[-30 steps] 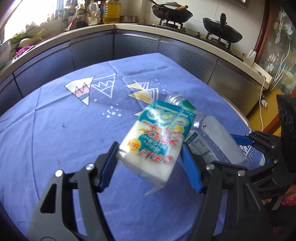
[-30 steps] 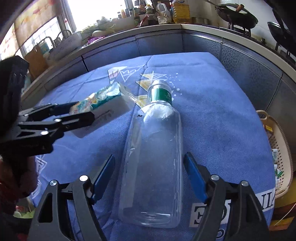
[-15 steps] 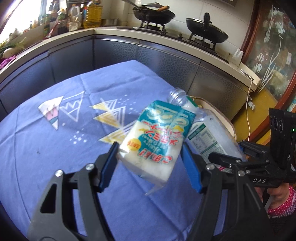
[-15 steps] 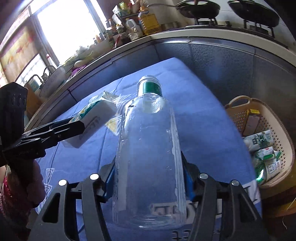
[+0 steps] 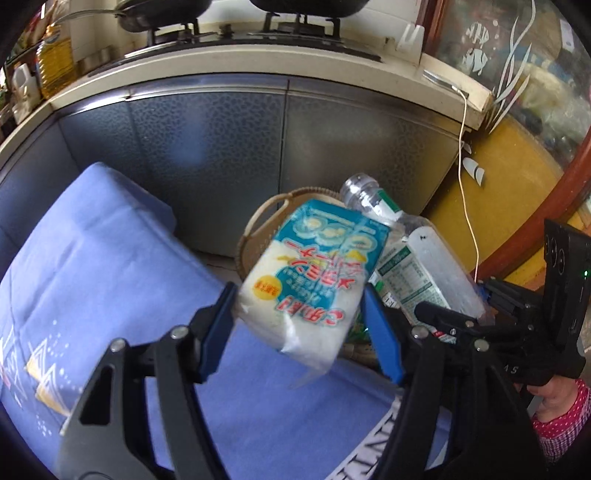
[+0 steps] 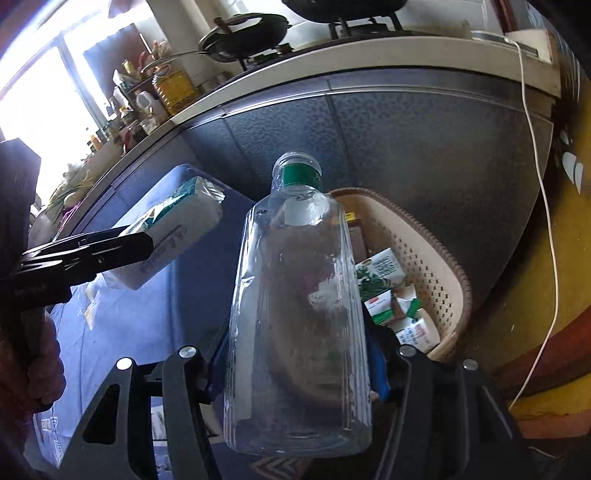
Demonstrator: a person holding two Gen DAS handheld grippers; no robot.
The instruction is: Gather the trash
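My left gripper point(image 5: 299, 325) is shut on a white and teal tissue pack point(image 5: 314, 273) and holds it in the air near the table's edge. The pack also shows in the right wrist view point(image 6: 177, 232). My right gripper point(image 6: 295, 365) is shut on a clear plastic bottle point(image 6: 299, 317) with a green neck band, held in the air in front of the woven basket point(image 6: 436, 258). The bottle also shows in the left wrist view point(image 5: 417, 266), right of the pack. The basket point(image 5: 258, 229) stands on the floor beside the table and holds several cartons point(image 6: 384, 284).
The table has a blue patterned cloth point(image 5: 92, 266). Grey cabinet fronts point(image 5: 229, 155) stand close behind the basket, under a counter with a gas stove point(image 5: 236, 33). A white cable point(image 6: 546, 206) hangs down at the right beside a yellow wall point(image 5: 517, 192).
Both grippers have lifted their loads off the table and swung right toward the basket. The right gripper has shut on the bottle, which lay on the cloth a second ago.
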